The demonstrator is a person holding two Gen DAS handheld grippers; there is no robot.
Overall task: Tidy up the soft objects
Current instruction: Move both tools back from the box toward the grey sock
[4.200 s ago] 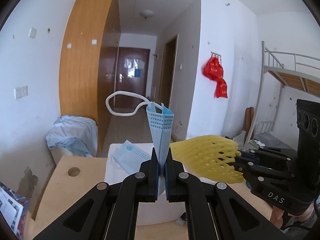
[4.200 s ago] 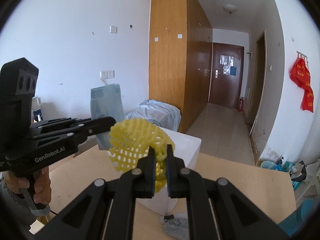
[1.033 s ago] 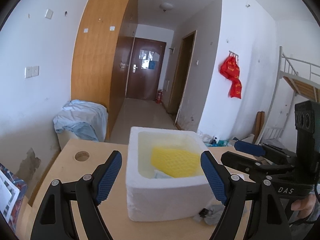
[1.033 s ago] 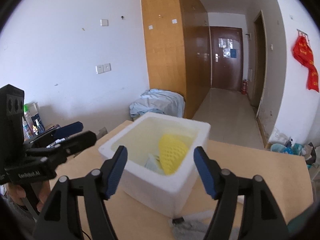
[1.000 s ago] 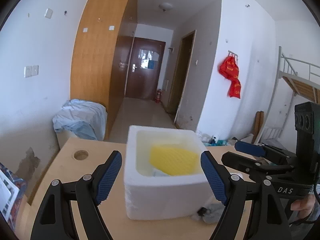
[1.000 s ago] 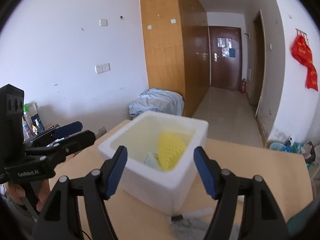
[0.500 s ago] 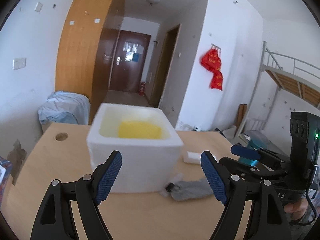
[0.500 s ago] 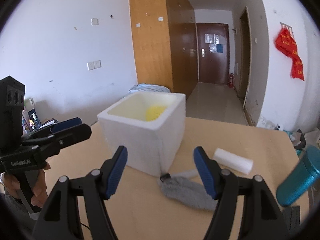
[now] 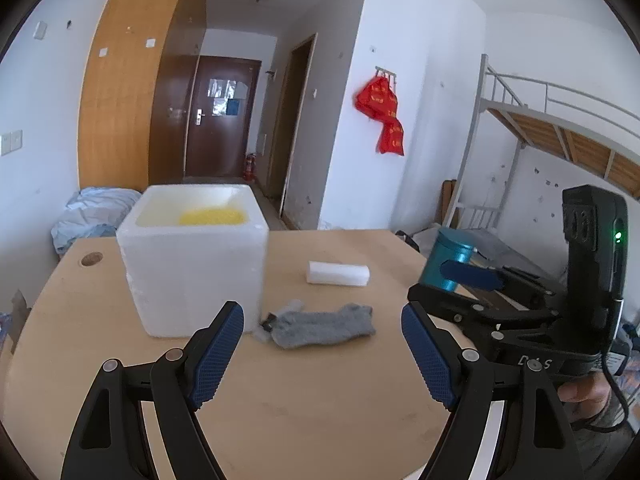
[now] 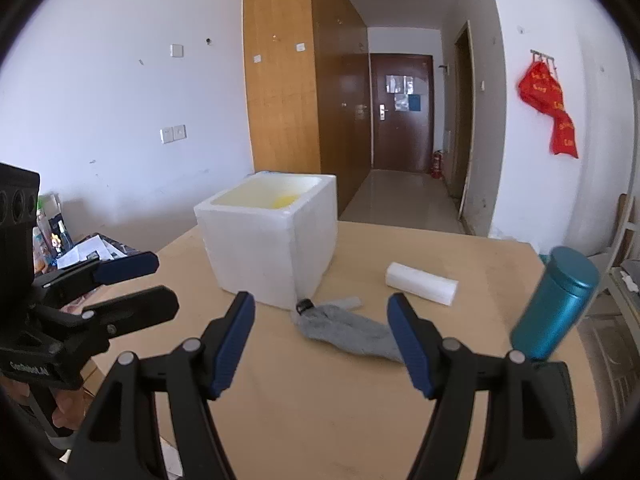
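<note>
Hovering over the bench, I've got my left tongs and right tongs both spread wide, gripping nothing. The grey sock lies flat just ahead, between both sets of fingers. Ahead-left stands the white foam box, yellow foam netting inside. A white foam roll lies beyond the sock.

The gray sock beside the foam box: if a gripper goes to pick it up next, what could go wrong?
1. The gray sock lies flat on the table, so the open right gripper may scrape the wood or pinch only a thin fold that slips out.
2. One end of the sock is against the white foam box; a grab there could push the box.
3. The teal bottle stands near the right gripper and could be knocked over.
</note>
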